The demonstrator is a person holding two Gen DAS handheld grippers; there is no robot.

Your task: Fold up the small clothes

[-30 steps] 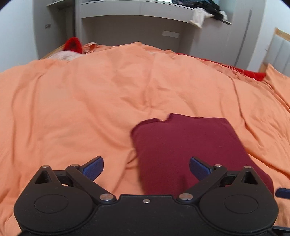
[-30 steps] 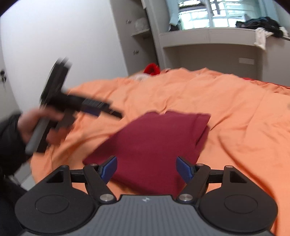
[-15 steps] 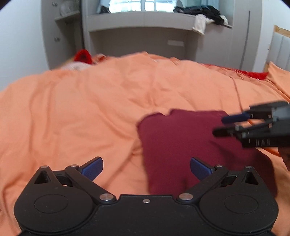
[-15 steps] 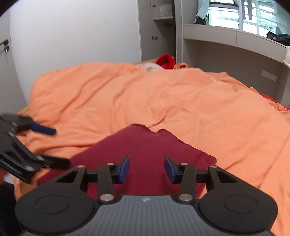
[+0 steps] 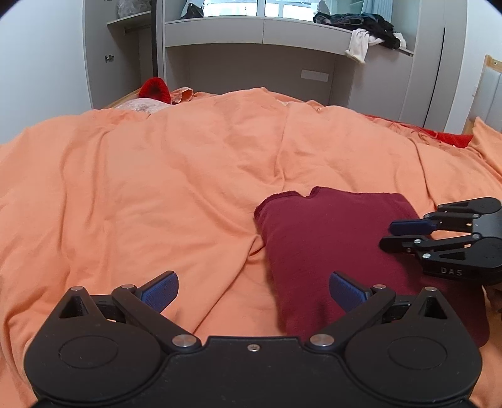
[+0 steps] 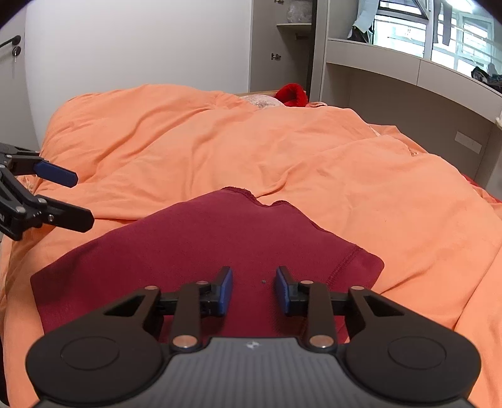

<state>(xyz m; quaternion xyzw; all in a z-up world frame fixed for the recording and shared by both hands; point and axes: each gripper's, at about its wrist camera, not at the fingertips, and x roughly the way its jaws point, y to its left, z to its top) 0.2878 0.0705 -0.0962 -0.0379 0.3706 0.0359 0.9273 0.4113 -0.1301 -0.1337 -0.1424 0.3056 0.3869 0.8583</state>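
A folded maroon garment [image 5: 329, 244] [image 6: 204, 251] lies flat on the orange duvet [image 5: 172, 175]. My left gripper [image 5: 254, 288] is open wide at the garment's near left corner, one pad over the duvet and the other over the cloth. It also shows at the left edge of the right wrist view as the left gripper [image 6: 83, 199], beside the garment. My right gripper [image 6: 254, 284] hovers low over the garment's near part. Its jaws are closing to a narrow gap, and no cloth is pinched between the pads. The right gripper [image 5: 387, 235] reaches in over the garment's right side.
The duvet [image 6: 313, 157] covers the whole bed in soft wrinkles. A red item [image 5: 154, 89] lies at the far end by a patterned pillow. Grey built-in shelves [image 5: 260, 31] with a pile of clothes [image 5: 360, 28] stand behind the bed. Red fabric [image 5: 451, 138] shows at the right.
The right gripper has come in over the maroon garment, rolled level, and its jaws have narrowed a lot. The left gripper stayed open and drifted slightly; the garment has not moved.
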